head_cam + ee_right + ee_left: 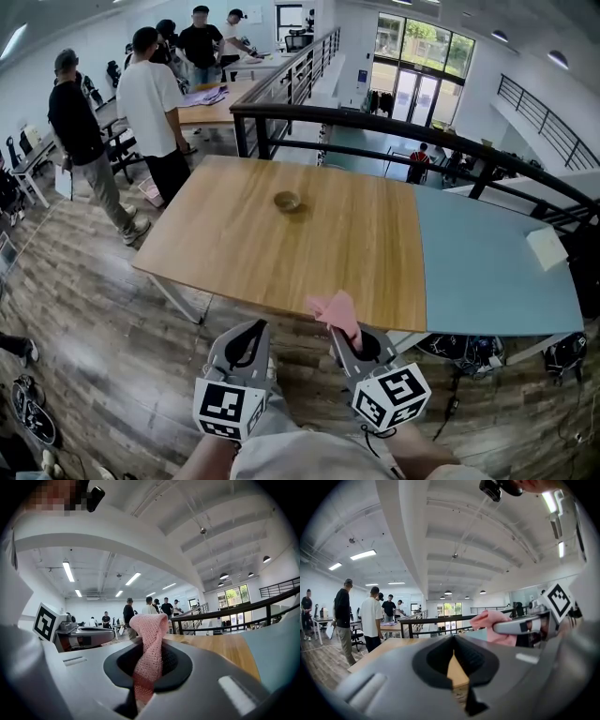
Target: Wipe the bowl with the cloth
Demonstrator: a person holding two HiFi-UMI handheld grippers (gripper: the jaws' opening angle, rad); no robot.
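The left gripper (251, 330) is closed on nothing, so the bowl (287, 201), alone on the table (375, 253) and well ahead, may skid unsteadied when wiped. The right gripper (357, 339) pinches the cloth (336, 312) by a bunched strip, which could pull free.

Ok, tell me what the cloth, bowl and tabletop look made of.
Pink cloth: open-knit fabric, matte; mesh holes show.
Bowl: dull olive-brown, possibly metal or glazed ceramic; too small to settle.
Tabletop: matte wood or wood-look laminate, streaked grain.
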